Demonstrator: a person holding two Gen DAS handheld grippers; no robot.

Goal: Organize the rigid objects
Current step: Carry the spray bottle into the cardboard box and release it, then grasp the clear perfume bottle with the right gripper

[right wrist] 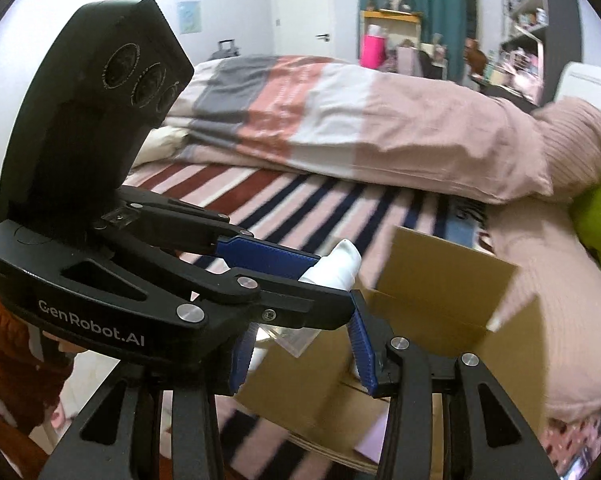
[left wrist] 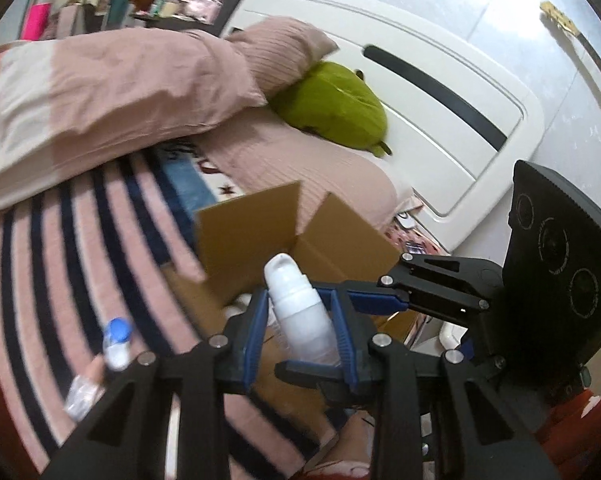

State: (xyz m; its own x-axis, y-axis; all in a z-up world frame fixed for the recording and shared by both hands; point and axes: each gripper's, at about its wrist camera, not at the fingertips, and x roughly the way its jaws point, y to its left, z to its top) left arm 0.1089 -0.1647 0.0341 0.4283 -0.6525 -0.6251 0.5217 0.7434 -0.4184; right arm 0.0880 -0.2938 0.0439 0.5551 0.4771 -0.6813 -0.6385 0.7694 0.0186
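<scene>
Striped bedding (left wrist: 60, 248) in pink, navy and dark red covers the bed, with a folded pink duvet (left wrist: 112, 92) at the far side and a green plush toy (left wrist: 336, 108) against the white headboard (left wrist: 440, 92). Near the middle stands an open cardboard box (left wrist: 260, 232). The left gripper (left wrist: 300, 320) clamps a white pump bottle (left wrist: 296, 304) between its blue pads, just above the box. The right gripper (right wrist: 300, 344) hangs beside it, fingers spread and holding nothing. On the stripes to the left lies a blue-capped item (left wrist: 116, 340), possibly a small bottle.
</scene>
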